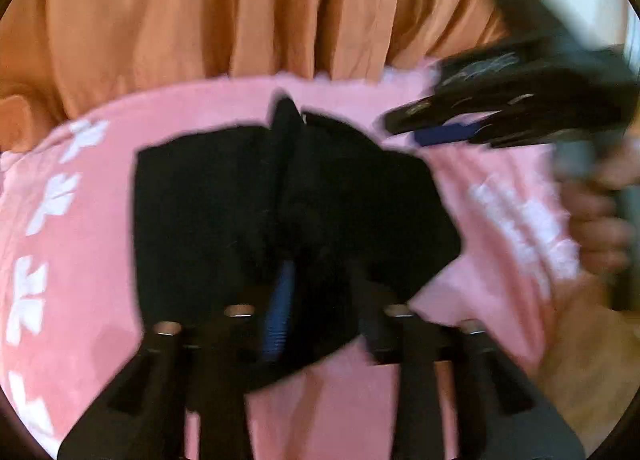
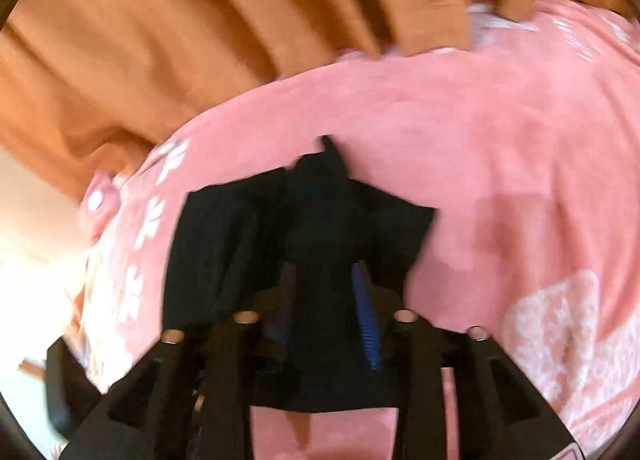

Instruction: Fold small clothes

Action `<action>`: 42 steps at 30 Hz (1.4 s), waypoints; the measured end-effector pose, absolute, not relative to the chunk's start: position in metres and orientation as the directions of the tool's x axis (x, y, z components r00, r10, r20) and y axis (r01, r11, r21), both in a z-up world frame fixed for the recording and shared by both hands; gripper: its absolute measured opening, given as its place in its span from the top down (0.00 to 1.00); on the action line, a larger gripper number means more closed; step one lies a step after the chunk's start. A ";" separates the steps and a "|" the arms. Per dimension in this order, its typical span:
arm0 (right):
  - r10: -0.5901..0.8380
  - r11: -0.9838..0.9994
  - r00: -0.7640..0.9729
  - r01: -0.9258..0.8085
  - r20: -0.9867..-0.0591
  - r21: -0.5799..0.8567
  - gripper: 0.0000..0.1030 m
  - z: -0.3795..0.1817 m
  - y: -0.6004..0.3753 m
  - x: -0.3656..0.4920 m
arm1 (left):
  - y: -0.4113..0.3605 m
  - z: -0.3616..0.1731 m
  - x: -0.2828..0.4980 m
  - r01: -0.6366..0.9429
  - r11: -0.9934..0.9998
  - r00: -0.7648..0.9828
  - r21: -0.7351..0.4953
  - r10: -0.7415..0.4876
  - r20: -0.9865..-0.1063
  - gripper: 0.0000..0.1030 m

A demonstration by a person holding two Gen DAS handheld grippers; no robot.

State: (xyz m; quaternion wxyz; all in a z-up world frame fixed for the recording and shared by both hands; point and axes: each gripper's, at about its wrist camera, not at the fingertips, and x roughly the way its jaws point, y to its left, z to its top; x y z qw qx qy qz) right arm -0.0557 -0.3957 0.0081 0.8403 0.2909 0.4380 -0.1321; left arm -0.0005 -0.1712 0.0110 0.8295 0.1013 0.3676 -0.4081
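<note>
A small black garment (image 1: 224, 200) lies partly folded on a pink blanket (image 1: 92, 300), with a raised ridge running down its middle. My left gripper (image 1: 326, 316) hovers over the garment's near edge. Its jaws stand apart; the blue pad (image 1: 280, 312) shows bare and nothing is pinched. In the left wrist view my right gripper (image 1: 432, 128) hangs at the garment's right corner, jaws apart and empty. In the right wrist view the right gripper (image 2: 326, 308) is over the same black garment (image 2: 224, 240), which shows behind its spread fingers. Both views are blurred.
The pink blanket (image 2: 500, 132) has white flower prints along its left side and a white patch at the right. Orange pleated fabric (image 1: 240, 8) hangs behind it. A hand (image 1: 600, 228) holds the right gripper's handle. A dark object (image 2: 64, 388) sits at the lower left.
</note>
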 end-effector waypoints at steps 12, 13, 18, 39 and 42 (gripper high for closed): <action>0.240 0.869 0.449 0.294 -0.860 0.397 0.90 -0.024 -0.336 0.030 | -0.125 -0.007 0.042 0.510 0.843 0.459 -0.170 -0.434 -0.775 0.37; 0.250 0.863 0.530 0.259 -0.811 0.435 0.91 0.001 -0.339 0.025 | -0.122 -0.004 0.043 0.507 0.840 0.449 -0.191 -0.447 -0.773 0.37; 0.104 0.900 0.624 0.272 -0.775 0.340 0.91 0.039 -0.370 -0.018 | -0.129 0.004 0.038 0.550 0.819 0.485 -0.162 -0.471 -0.737 0.31; 0.078 0.843 0.678 0.347 -0.731 0.412 0.96 0.020 -0.356 -0.102 | -0.142 -0.006 0.048 0.525 0.844 0.420 -0.110 -0.369 -0.829 0.30; 0.077 0.804 0.565 0.452 -0.822 0.386 0.96 -0.025 -0.365 -0.101 | -0.150 -0.018 0.047 0.520 0.851 0.401 -0.067 -0.313 -0.861 0.30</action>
